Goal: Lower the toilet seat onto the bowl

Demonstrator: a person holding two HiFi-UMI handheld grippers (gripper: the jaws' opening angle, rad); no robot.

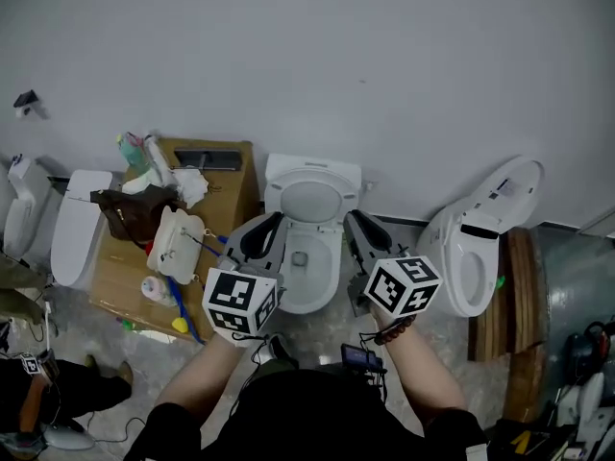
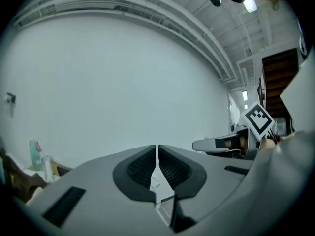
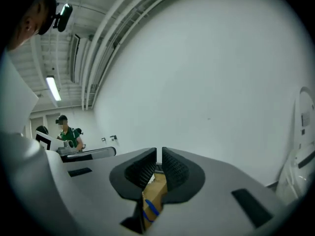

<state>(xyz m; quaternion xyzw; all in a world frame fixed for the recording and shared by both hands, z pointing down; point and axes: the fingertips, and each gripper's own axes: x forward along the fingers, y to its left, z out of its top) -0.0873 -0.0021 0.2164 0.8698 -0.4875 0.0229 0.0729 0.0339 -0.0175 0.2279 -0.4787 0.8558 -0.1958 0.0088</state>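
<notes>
From the head view the toilet seat appears to stand raised behind the bowl, with the left gripper and right gripper on either side of the bowl. The seat's top edge is best hooked and eased down slowly, not dropped. In the left gripper view the jaws are together and empty. In the right gripper view they are a thin slit apart and grip nothing. No writing is legible, only marker squares.

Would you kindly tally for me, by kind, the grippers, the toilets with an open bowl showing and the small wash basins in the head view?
Grippers: 2 (left gripper, right gripper)
Toilets with an open bowl: 2 (centre toilet, right toilet)
Small wash basins: 1 (basin, on the wooden crate)
Total: 5
</notes>
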